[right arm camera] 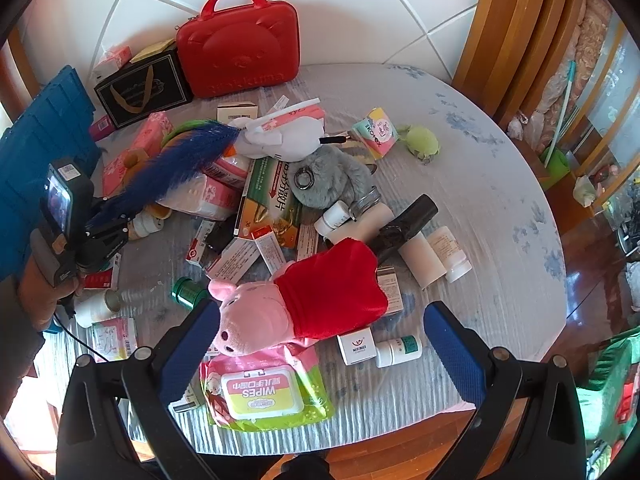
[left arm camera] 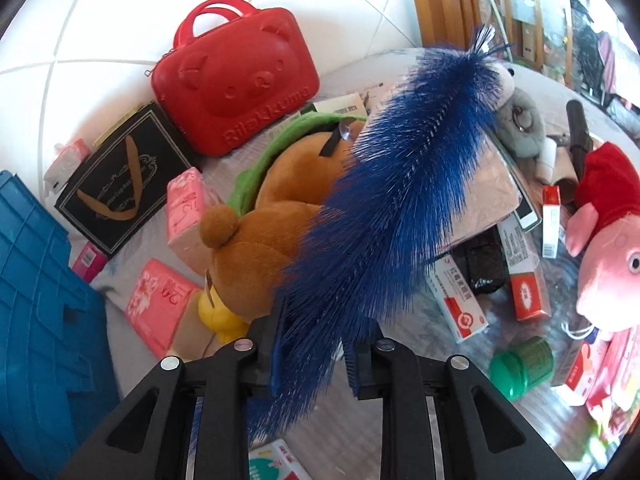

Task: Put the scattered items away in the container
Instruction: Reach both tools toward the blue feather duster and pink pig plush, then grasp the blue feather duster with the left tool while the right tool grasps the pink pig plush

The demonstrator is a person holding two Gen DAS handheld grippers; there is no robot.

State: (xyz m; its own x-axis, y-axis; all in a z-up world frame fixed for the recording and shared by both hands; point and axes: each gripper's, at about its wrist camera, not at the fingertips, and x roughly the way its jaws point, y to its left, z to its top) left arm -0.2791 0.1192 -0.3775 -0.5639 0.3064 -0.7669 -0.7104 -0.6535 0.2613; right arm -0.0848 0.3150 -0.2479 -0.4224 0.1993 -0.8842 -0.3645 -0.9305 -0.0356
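Left wrist view: the left gripper [left arm camera: 314,364] pinches the blue bristle brush [left arm camera: 384,200] between its fingers above the brown plush bear [left arm camera: 256,248], while the right gripper [right arm camera: 320,344] has its fingers spread over the pink pig plush [right arm camera: 280,304] on the cluttered surface [right arm camera: 480,200], with the blue crate [right arm camera: 44,128] at far left.

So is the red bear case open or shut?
Shut. The red bear case stands upright, handle up, both halves together; no gap shows in either view.
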